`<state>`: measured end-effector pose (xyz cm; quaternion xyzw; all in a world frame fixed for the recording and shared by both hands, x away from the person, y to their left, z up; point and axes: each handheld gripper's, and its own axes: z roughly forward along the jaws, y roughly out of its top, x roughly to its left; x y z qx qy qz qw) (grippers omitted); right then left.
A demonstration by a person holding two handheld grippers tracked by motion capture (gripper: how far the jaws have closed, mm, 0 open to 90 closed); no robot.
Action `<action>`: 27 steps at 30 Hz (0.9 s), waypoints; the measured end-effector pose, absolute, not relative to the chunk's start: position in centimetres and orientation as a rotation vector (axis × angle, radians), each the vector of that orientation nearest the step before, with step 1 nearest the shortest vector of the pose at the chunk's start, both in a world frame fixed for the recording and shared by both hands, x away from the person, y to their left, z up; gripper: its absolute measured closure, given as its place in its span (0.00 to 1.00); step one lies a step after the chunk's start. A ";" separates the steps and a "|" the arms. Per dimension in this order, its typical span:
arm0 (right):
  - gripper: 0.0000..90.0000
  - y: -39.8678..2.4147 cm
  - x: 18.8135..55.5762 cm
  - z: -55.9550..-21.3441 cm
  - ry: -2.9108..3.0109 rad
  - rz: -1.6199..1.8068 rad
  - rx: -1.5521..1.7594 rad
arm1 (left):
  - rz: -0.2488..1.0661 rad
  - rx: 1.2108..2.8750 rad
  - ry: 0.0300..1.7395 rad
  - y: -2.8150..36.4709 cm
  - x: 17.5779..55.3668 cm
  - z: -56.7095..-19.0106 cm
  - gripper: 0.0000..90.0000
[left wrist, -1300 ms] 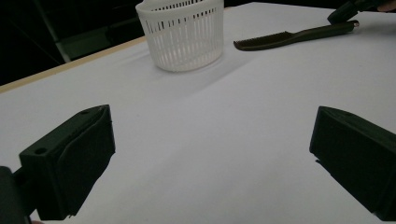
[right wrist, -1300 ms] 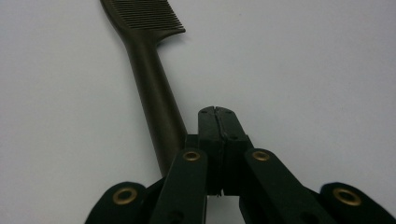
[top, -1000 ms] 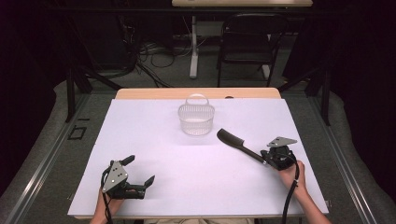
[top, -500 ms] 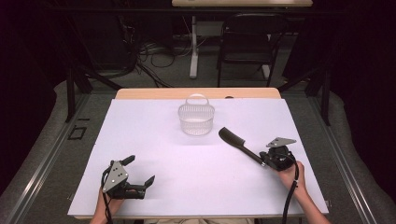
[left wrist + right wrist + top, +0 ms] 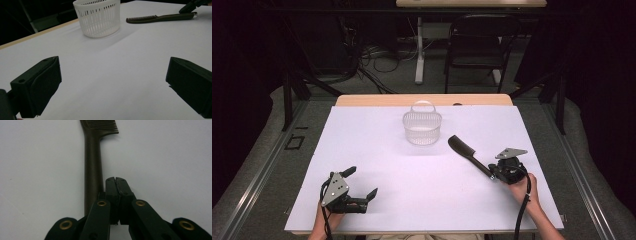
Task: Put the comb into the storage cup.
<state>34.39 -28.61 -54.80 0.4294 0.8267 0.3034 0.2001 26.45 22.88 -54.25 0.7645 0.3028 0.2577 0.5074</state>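
**Comb beside shut right gripper, left gripper idle**

Left gripper [image 5: 360, 185] sat low at the near left of the white table cover [image 5: 377, 145], held by a hand [image 5: 323, 224] coming in from the bottom edge. Its jaws stood wide apart, nothing between them. In the left gripper view the two black jaws framed bare white surface, with the basket and comb farther off beyond them.

Centre, toward the far edge: a small white slatted basket [image 5: 422, 127] with a looped handle, upright, well apart from both grippers. In the left gripper view the basket [image 5: 98, 17] stood left of the comb [image 5: 161, 17].

Right of centre: a dark comb [image 5: 468, 153] lay flat on the cover, toothed head pointing toward the basket, handle end running back to the right gripper [image 5: 492, 176].

Right gripper was clenched, jaws pressed together on nothing. In the right gripper view the shut gripper [image 5: 116, 180] sat just beside the comb [image 5: 93, 170], the handle passing along the left side of the jaws, outside them. Whether jaw and handle touched could not be told. The toothed head lay beyond the jaw tips. A hand [image 5: 524, 187] held this gripper at the near right.
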 end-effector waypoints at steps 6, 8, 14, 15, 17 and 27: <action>0.99 -28.5 34.4 -54.9 2.320 0.846 1.198 | 0.621 1.843 0.730 22.9 26.5 -54.3 0.00; 0.99 -28.4 34.4 -54.9 2.320 0.847 1.203 | 0.621 1.843 0.730 22.9 26.5 -54.3 0.00; 0.96 -28.7 34.4 -54.7 2.306 0.857 1.208 | 0.622 1.846 0.728 22.9 26.5 -54.3 0.00; 0.95 -28.7 34.4 -54.7 2.303 0.856 1.210 | 0.622 1.847 0.728 22.9 26.5 -54.3 0.00; 0.93 -28.8 34.4 -54.6 2.298 0.862 1.212 | 0.622 1.845 0.728 22.9 26.5 -54.3 0.00; 0.72 -29.1 34.1 -53.7 2.275 0.848 1.188 | 0.621 1.844 0.727 22.8 26.5 -54.3 0.00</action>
